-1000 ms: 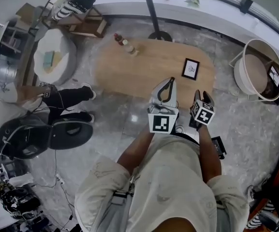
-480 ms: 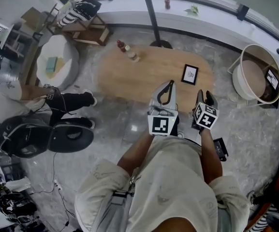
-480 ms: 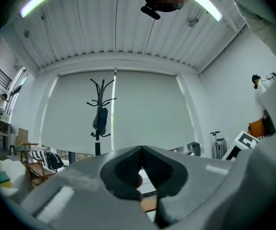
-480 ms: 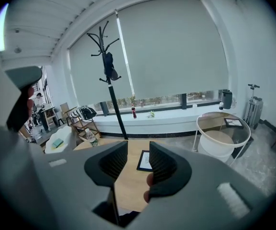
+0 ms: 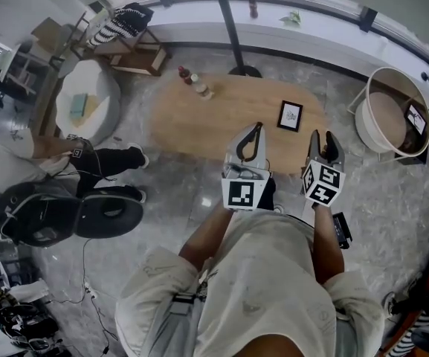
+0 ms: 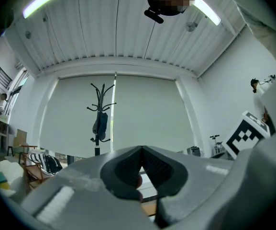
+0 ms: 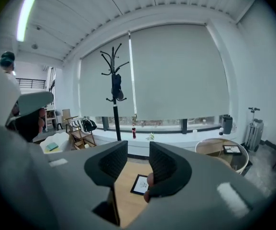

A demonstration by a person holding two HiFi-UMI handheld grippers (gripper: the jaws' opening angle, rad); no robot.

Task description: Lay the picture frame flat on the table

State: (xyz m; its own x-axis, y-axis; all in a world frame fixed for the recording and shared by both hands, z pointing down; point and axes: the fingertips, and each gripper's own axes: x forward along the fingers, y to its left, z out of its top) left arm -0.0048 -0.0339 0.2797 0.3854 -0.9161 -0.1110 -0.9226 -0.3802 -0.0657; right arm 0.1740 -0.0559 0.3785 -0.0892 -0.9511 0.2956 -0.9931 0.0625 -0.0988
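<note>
The left gripper point(image 5: 256, 131) had its jaws closed tip to tip with nothing between them. Its own view made this plain point(image 6: 141, 152), while the head view gave only a dark loop behind the tips. The right gripper point(image 5: 324, 141) had its jaws a little apart, in a narrow gap that held nothing point(image 7: 138, 155). Both grippers were in the air at the near edge of the table point(image 5: 221, 117), the right one close to its right end.

The picture frame point(image 5: 290, 116) stood on the table near the right end, about halfway between the near and far edges, apart from both grippers. The right gripper view showed it low in the gap between the jaws point(image 7: 141, 184), with its face toward the person. There it seemed to lean back rather than lie flat, but this was not sure. From above, the head view showed only a dark rectangle with a pale middle.

The left gripper view pointed higher, at the window blind, the coat stand point(image 6: 101, 119) and the right gripper's marker cube point(image 6: 247, 133). Only the head view showed the two bottles point(image 5: 192, 77) at the far left corner of the table and a seated person point(image 5: 36, 177) on the floor side, well apart from it.
</note>
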